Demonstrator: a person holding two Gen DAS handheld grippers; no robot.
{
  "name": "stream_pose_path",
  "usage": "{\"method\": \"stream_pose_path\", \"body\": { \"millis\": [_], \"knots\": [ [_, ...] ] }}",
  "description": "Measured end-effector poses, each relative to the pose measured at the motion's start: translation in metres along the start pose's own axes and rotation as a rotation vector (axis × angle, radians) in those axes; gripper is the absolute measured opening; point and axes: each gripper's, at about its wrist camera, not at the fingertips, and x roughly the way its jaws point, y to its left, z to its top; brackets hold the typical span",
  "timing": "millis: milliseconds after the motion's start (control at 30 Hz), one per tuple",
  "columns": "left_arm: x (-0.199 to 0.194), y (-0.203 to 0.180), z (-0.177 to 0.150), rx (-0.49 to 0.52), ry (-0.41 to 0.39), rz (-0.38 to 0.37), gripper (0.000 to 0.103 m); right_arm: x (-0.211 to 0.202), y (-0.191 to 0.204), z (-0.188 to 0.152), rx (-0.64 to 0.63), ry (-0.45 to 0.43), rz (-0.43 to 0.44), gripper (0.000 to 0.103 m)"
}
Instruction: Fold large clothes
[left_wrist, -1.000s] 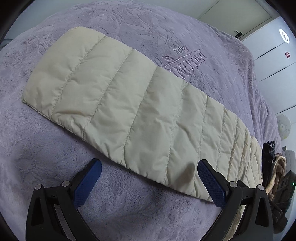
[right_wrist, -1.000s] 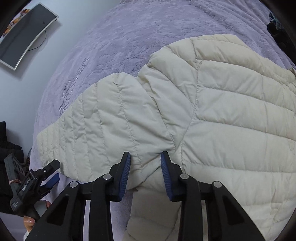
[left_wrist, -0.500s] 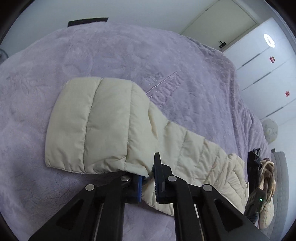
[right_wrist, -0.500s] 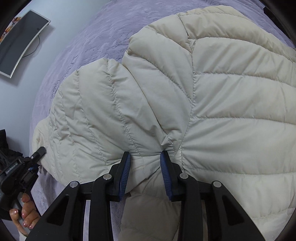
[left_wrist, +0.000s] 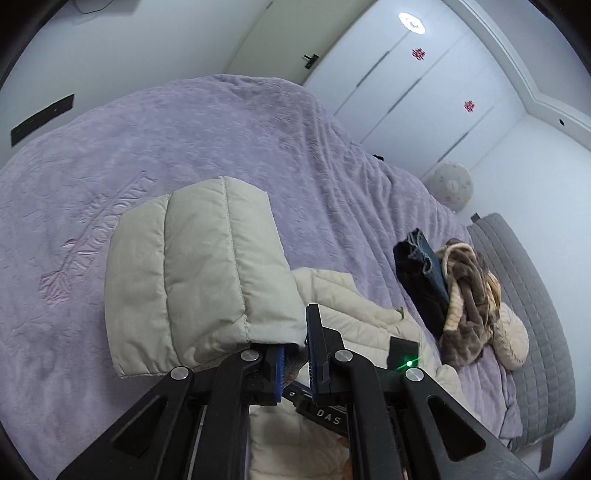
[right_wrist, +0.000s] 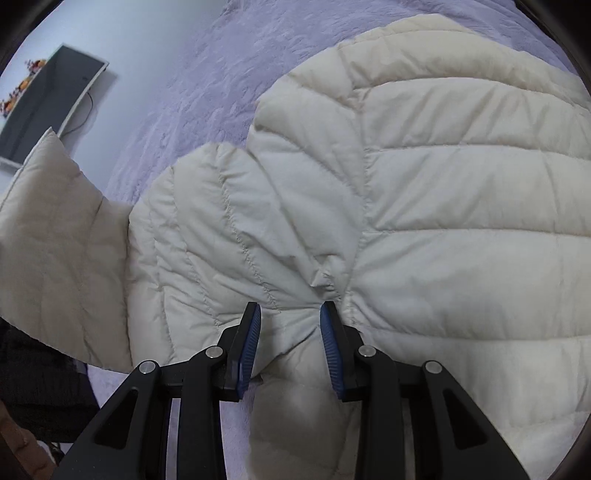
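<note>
A cream quilted puffer jacket (right_wrist: 443, 206) lies on a purple bedspread (left_wrist: 240, 140). My left gripper (left_wrist: 295, 354) is shut on the end of the jacket's sleeve (left_wrist: 195, 266) and holds it lifted above the bed, over the jacket body (left_wrist: 354, 306). The lifted sleeve also shows at the left of the right wrist view (right_wrist: 55, 240). My right gripper (right_wrist: 290, 343) is shut on a bunch of jacket fabric at the underarm, where sleeve and body meet. The right gripper's black body shows under my left gripper (left_wrist: 402, 354).
A pile of dark and brown clothes (left_wrist: 454, 295) lies on the bed's right side beside a grey padded edge (left_wrist: 535, 314). White wardrobe doors (left_wrist: 424, 92) stand behind. A monitor (right_wrist: 44, 107) hangs on the wall at left.
My left gripper closed on the sleeve end, lifted it and carried it toward the jacket body. My right gripper stayed clamped at the underarm while the sleeve bunched up.
</note>
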Motion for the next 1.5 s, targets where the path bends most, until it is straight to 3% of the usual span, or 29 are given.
{"method": "stream_pose_path", "body": {
  "millis": [267, 500, 633, 767, 933, 967, 1000, 1033, 1067, 1200, 1267, 1367, 1500],
  "knots": [
    [0.072, -0.096, -0.04, 0.177, 0.151, -0.042, 0.011, -0.096, -0.088, -0.007, 0.11, -0.112, -0.063, 0.037],
    [0.147, -0.167, -0.102, 0.42, 0.334, -0.01, 0.011, -0.143, -0.157, -0.028, 0.204, -0.182, -0.143, 0.037],
    [0.176, -0.181, -0.135, 0.516, 0.427, 0.027, 0.011, -0.154, -0.187, -0.034, 0.254, -0.186, -0.169, 0.037],
    [0.184, -0.186, -0.153, 0.591, 0.464, 0.073, 0.011, -0.154, -0.208, -0.034, 0.284, -0.186, -0.168, 0.037],
    [0.166, -0.191, -0.152, 0.647, 0.423, 0.091, 0.012, -0.151, -0.213, -0.03, 0.272, -0.171, -0.164, 0.039],
    [0.162, -0.191, -0.151, 0.657, 0.412, 0.095, 0.019, -0.151, -0.211, -0.029, 0.264, -0.169, -0.164, 0.043],
    [0.159, -0.191, -0.149, 0.662, 0.409, 0.096, 0.061, -0.151, -0.209, -0.031, 0.254, -0.168, -0.169, 0.044],
    [0.156, -0.19, -0.148, 0.662, 0.401, 0.103, 0.087, -0.152, -0.206, -0.031, 0.242, -0.166, -0.175, 0.048],
    [0.149, -0.189, -0.146, 0.666, 0.358, 0.121, 0.103, -0.154, -0.203, -0.032, 0.229, -0.164, -0.181, 0.05],
    [0.13, -0.178, -0.136, 0.645, 0.326, 0.153, 0.103, -0.157, -0.182, -0.026, 0.164, -0.168, -0.212, 0.053],
    [0.112, -0.162, -0.13, 0.605, 0.283, 0.183, 0.103, -0.161, -0.165, -0.024, 0.096, -0.18, -0.244, 0.065],
    [0.085, -0.124, -0.12, 0.531, 0.198, 0.326, 0.103, -0.166, -0.124, -0.022, -0.071, -0.214, -0.29, 0.079],
    [0.066, -0.058, -0.111, 0.398, 0.194, 0.517, 0.103, -0.145, -0.058, -0.024, -0.366, -0.211, -0.38, 0.08]
  ]
}}
